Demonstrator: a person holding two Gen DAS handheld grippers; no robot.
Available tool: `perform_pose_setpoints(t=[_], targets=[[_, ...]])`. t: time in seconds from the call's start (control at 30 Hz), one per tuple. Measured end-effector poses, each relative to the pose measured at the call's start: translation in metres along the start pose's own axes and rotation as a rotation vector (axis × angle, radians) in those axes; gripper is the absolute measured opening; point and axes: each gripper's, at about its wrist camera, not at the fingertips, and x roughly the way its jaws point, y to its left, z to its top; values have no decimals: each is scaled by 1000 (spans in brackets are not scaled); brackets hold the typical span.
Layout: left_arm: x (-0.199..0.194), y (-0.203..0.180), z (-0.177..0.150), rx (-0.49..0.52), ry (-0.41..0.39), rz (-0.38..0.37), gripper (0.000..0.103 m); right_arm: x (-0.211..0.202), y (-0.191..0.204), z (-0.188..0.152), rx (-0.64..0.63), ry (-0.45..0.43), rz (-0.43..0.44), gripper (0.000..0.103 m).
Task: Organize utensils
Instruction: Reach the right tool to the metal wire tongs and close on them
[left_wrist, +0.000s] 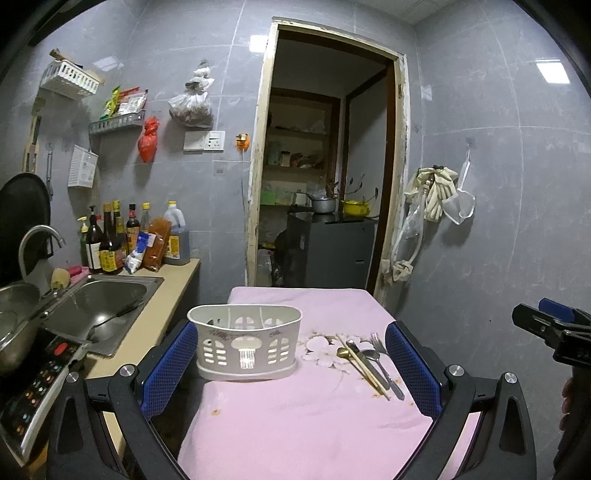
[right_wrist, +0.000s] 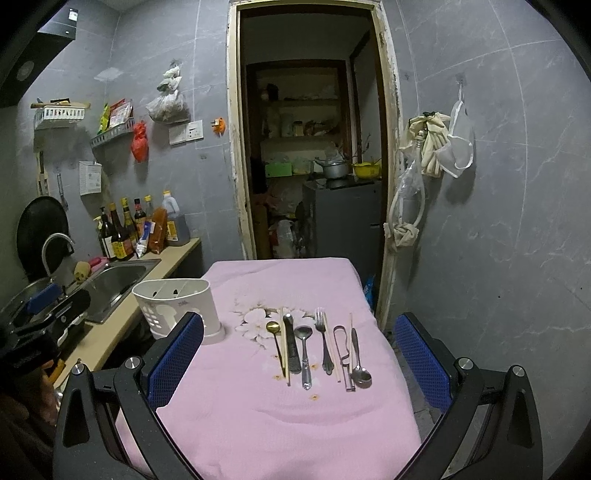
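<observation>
A white slotted utensil holder (left_wrist: 245, 341) (right_wrist: 177, 306) stands upright on the left part of the pink-clothed table (left_wrist: 303, 417) (right_wrist: 280, 417). To its right, several utensils lie in a row: a gold spoon (right_wrist: 276, 341), a chopstick (right_wrist: 285, 347), a knife (right_wrist: 291, 345), a steel spoon (right_wrist: 304, 354), a fork (right_wrist: 324, 341), a peeler (right_wrist: 343, 356) and a second steel spoon (right_wrist: 359, 363). In the left wrist view, the gold spoon (left_wrist: 343, 352), chopsticks (left_wrist: 364, 367) and fork (left_wrist: 378, 343) show. My left gripper (left_wrist: 291, 363) hangs open above the near table, empty. My right gripper (right_wrist: 299, 360) is open too, holding nothing.
A counter at the left carries a steel sink (left_wrist: 99, 299) (right_wrist: 118, 282), a faucet (left_wrist: 37, 240), sauce bottles (left_wrist: 114, 240) (right_wrist: 125, 229) and an induction cooker (left_wrist: 37, 387). An open doorway (left_wrist: 325, 166) (right_wrist: 310, 147) lies beyond the table. Gloves and bags hang on the right wall (left_wrist: 436, 195).
</observation>
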Motion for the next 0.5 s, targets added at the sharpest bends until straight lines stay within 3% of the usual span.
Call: perform_pose_setpoints(t=[0.23,0.5], targets=[[30,-17,6,-9,1,-10,102,33,-23,10,12,-7,-6,102],[91,-41,7,-5,65,10,102,110,-60,25,17,43,8,102]])
